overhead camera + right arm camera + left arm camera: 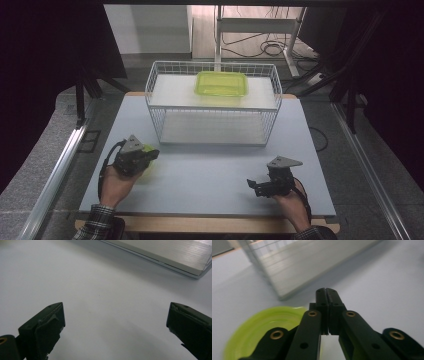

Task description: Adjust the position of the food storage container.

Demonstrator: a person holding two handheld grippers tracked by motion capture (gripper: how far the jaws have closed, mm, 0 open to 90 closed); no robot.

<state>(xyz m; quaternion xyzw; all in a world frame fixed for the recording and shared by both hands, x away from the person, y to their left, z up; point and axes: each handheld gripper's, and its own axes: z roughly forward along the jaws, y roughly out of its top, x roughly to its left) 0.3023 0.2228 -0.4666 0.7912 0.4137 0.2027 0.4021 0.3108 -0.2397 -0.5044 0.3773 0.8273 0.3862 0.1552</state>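
The grey desk [210,175] carries a white wire basket [212,102] at its far middle, open on the side facing the person, with a green lidded box [221,83] on its upper shelf and the lower shelf bare. Wide free desk lies between basket and person. The left hand-held gripper [150,153] sits at the near left, jaws pressed together; in the left gripper view a round lime-green lid or bowl [262,332] lies under and beside them, and whether its rim is pinched I cannot tell. From there the basket's opening lies ahead and to the right, so this hand is plainly the nearer one; the basket's lower front wire is the edge to clear. The right hand-held gripper [252,186] rests at the near right, jaws wide apart over bare desk, holding nothing
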